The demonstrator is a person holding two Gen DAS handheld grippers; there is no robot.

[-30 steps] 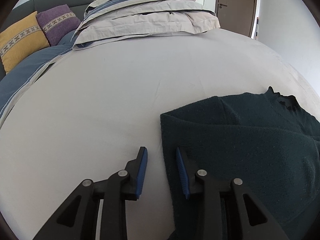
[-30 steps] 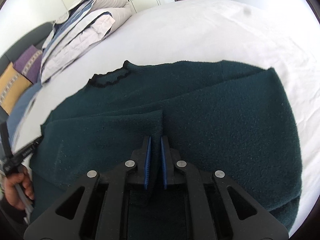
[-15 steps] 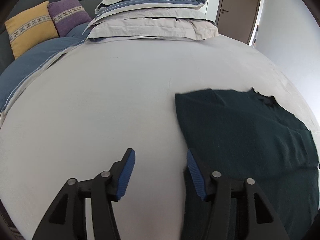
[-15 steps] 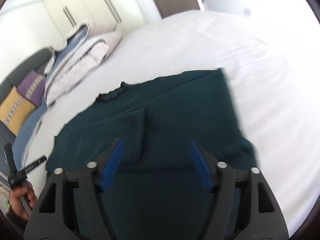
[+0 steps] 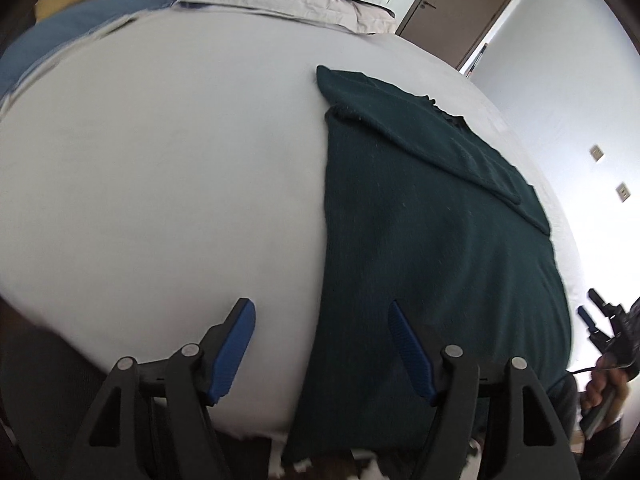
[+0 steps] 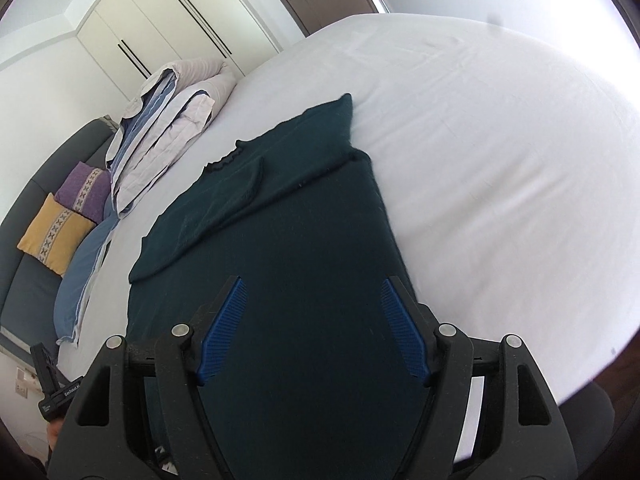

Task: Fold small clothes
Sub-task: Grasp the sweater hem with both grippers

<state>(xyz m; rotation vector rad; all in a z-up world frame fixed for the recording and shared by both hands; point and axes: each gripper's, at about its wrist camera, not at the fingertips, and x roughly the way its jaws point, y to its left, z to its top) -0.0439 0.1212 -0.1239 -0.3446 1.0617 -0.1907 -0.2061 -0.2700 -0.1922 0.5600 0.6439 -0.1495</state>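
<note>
Sleeves folded in; dark green sweater [image 5: 420, 240] flat on white bed [image 5: 160, 180], hem overhanging near edge. Left gripper [image 5: 320, 344] still widening, right gripper [image 6: 312, 328] agape, both empty. Next, probably: pinch hem corners, fold toward collar.

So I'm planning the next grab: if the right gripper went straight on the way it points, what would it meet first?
Most likely the dark green sweater lying on the bed; the right gripper is open, nothing between its jaws. Depth is unclear.
</note>
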